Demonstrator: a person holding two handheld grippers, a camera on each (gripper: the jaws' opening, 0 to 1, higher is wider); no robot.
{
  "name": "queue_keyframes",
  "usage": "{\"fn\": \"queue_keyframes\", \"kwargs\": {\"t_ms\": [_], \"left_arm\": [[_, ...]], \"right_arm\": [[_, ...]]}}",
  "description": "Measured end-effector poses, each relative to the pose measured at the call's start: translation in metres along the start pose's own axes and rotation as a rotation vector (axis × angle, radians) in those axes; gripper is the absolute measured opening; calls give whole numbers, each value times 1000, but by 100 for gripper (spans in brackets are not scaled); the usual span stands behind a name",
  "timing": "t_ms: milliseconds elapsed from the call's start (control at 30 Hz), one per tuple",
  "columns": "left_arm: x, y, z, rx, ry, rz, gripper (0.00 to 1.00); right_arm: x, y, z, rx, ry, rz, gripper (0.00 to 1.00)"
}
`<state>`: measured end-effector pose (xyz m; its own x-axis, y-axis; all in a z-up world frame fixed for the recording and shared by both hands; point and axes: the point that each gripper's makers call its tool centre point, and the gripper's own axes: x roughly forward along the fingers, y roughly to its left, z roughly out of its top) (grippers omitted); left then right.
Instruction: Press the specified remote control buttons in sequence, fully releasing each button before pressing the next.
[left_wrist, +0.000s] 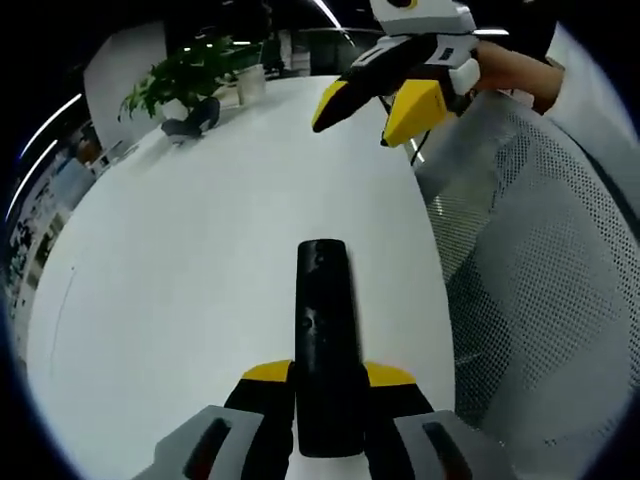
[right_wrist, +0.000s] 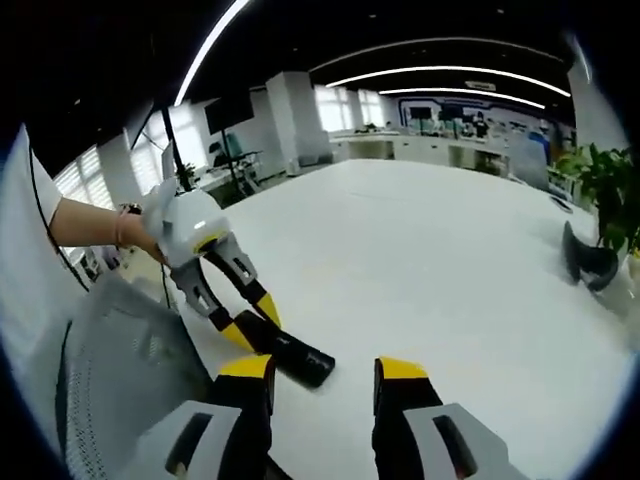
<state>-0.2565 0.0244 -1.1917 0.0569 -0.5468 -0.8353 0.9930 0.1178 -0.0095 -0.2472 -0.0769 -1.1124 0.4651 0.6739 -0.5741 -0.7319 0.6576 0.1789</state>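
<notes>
Remote control (left_wrist: 322, 340), a slim black bar, is clamped by its near end between the yellow-tipped jaws of the left gripper (left_wrist: 327, 385), its far end jutting out over a broad white table (left_wrist: 180, 300). In the right gripper view the same remote (right_wrist: 290, 355) pokes from the left gripper (right_wrist: 250, 322) beside a mesh chair back (right_wrist: 120, 370). The right gripper (right_wrist: 322, 372) hangs above the table with its jaws parted and nothing between them; in the left gripper view it (left_wrist: 365, 115) hovers well beyond the remote's tip. A potted plant (left_wrist: 185, 75) and a dark curved object (left_wrist: 195, 118) stand at the table's far edge.

The remote looks light, rigid and smooth-cased, so it may slide or pivot under a push. A firm hold across its sides near the lower end, as here, leaves the buttons free; pressing near the unsupported tip would probably lever it downward.
</notes>
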Motion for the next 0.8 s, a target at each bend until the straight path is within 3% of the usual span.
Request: {"fn": "queue_keyframes", "kwargs": {"t_ms": [133,333,600,633,800], "left_arm": [[0,-7,-1,46,7,-28,23],[0,-15,-1,88,8,-51,23],[1,-15,-1,83,13,-52,23],[2,-15,-1,84,14,-52,23],[2,-14,-1,80,14,-56,23]], "right_arm": [[5,5,-4,-28,32,45,26],[15,13,-12,-145,106,128,15],[36,19,-17,-305,195,197,9],[35,19,-19,-295,205,190,8],[40,28,-27,-483,275,289,6]]}}
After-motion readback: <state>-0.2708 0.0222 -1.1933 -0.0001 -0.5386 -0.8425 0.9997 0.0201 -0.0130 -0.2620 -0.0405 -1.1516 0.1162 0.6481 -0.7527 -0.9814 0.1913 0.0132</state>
